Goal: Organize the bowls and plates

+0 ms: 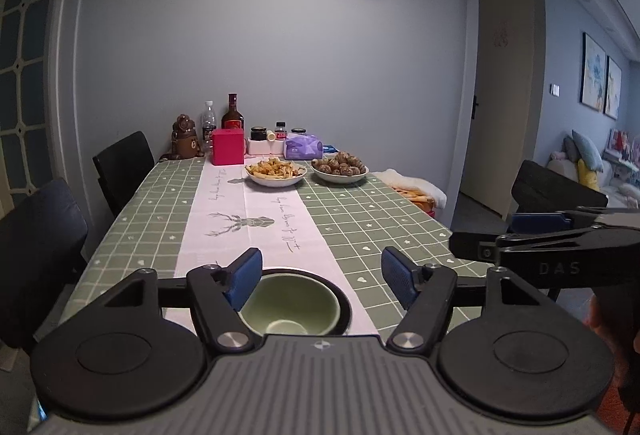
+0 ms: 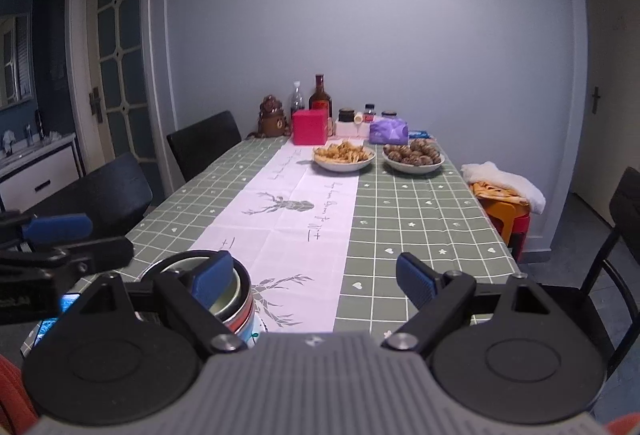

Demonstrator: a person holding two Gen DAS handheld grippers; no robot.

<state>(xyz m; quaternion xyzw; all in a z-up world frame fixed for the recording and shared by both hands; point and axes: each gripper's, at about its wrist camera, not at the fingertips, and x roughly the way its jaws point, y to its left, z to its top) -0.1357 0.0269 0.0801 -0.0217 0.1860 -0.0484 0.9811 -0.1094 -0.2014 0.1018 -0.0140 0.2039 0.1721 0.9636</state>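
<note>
A pale green bowl [image 1: 290, 309] sits nested in a dark bowl at the near end of the table [image 1: 360, 211]. My left gripper [image 1: 322, 281] hovers just above and behind it, open, and neither pad touches it. In the right wrist view the same stack of bowls [image 2: 245, 309] lies partly behind the left finger of my right gripper [image 2: 314, 279], which is open and holds nothing. Far down the table stand a white bowl of fries [image 1: 275, 171] and a white bowl of brown round food [image 1: 339, 167]. Each gripper shows at the edge of the other's view.
Bottles, a red box [image 1: 228, 151], jars and a purple tissue pack [image 1: 303, 147] line the far end by the wall. Dark chairs [image 1: 124, 165] stand along the left side. On the right are a stool with a white cloth [image 2: 504, 187] and another chair [image 2: 624, 235].
</note>
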